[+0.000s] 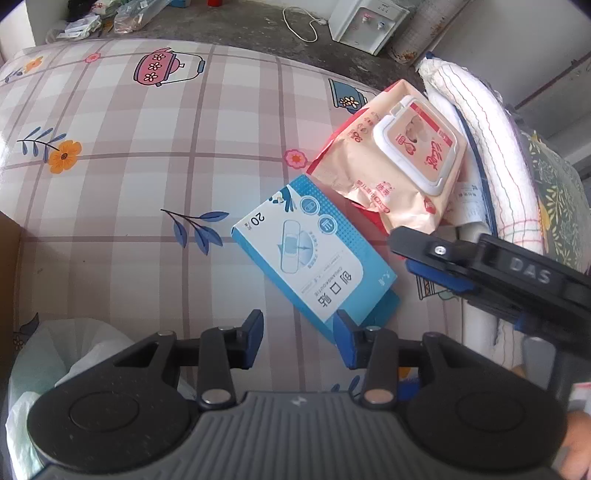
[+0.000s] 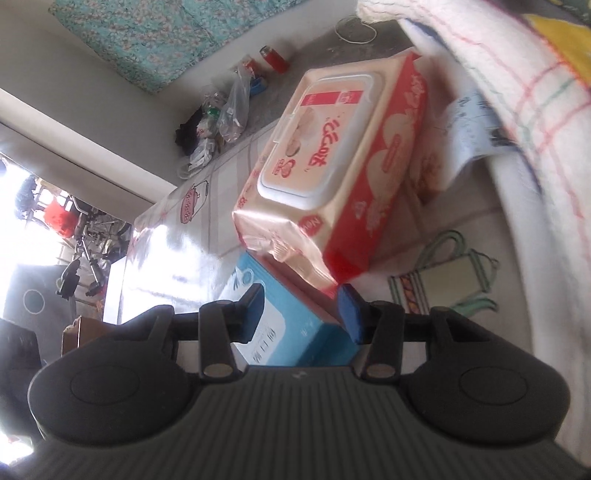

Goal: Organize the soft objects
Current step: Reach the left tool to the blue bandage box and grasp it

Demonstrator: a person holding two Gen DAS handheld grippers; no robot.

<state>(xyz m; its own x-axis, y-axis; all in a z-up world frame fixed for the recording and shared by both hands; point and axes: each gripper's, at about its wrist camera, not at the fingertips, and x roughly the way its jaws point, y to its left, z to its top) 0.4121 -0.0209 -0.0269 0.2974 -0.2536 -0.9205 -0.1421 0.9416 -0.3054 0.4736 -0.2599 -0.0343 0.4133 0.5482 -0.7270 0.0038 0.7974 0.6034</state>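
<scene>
A blue plaster box [image 1: 310, 254] lies flat on the checked tablecloth [image 1: 129, 147]. A red and cream wet-wipes pack [image 1: 399, 155] rests behind it, one end overlapping the box. My left gripper [image 1: 299, 332] stands open above the cloth, its right finger over the box's near corner and nothing pressed between the pads. My right gripper [image 1: 400, 254] comes in from the right beside the box's far corner. In the right wrist view the right gripper [image 2: 301, 306] is open, with the blue box [image 2: 291, 332] seen between its fingers and the wipes pack [image 2: 332, 177] just beyond.
A white towel [image 1: 491, 155] with coloured lines is piled along the table's right side, a paper slip [image 1: 469, 199] tucked against it. A pale plastic bag [image 1: 44, 362] sits at lower left, a cardboard edge [image 1: 7, 251] at far left. A white water dispenser [image 1: 365, 22] stands on the floor behind.
</scene>
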